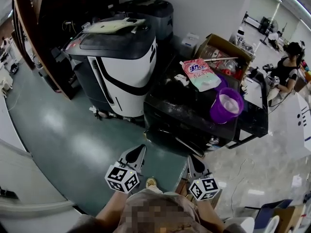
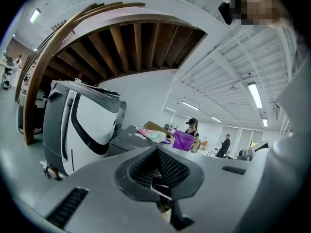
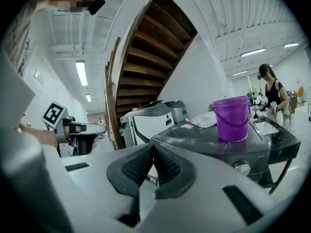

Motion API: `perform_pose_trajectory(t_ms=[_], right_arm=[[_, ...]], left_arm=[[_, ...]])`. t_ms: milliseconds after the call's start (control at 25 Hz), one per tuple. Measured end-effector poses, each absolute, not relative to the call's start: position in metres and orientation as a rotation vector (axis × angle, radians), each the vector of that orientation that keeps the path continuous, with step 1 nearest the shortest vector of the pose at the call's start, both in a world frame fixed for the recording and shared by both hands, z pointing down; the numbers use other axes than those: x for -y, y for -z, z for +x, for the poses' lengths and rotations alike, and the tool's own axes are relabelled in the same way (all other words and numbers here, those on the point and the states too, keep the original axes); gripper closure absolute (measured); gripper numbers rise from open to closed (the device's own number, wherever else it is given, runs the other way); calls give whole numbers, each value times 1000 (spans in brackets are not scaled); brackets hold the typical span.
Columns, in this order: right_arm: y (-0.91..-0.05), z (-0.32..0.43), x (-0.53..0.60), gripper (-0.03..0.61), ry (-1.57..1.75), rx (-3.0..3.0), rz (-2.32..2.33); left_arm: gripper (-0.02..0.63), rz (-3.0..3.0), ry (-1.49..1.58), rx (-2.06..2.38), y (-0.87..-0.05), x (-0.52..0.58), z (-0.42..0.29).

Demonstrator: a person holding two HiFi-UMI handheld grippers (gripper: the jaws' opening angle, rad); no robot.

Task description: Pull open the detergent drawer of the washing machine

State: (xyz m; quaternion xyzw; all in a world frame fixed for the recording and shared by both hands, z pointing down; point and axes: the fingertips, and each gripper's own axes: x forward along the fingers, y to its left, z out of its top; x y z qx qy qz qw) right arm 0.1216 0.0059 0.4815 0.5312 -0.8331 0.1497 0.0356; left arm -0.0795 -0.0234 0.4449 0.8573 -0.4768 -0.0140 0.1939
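The main risk lies in how the jaws stand. The left gripper is closed tip to tip on nothing, and the right gripper beside it is likewise shut and empty. Both hang in front of the washing machine and well apart from it. Jaws pressed together cannot hook a drawer front, so whichever gripper goes in must spread before contact or it will only bump the panel.

A second risk is the load on the washing machine's lid. A pink detergent pouch lies towards the back of it. To the right of the pouch a purple bucket stands near the front edge. A sharp or skewed tug on the drawer could rock the cabinet and tip the bucket forwards. White powder is scattered on the lid near the bucket, so the drawer front may be slick.

A third risk is aim. The white-and-black machine stands just left of the washing machine, and a reach that strays left meets the wrong body.

The washing machine itself is dark and low, with a glossy top. In the right gripper view a round control dial shows on its front panel. The detergent drawer probably sits on that same panel, but the gripper's body covers the stretch left of the dial. In the head view the front is too dark to pick out a drawer; nothing juts out there, so it looks shut.
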Motion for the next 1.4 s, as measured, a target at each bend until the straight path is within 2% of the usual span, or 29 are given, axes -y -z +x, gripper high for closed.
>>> perform_pose_trajectory(t_ms=[1400], right_arm=[[-487,122,144,574,-442,2613,1490]], left_arm=[[588,2329,31,1283,-477,168,-55]])
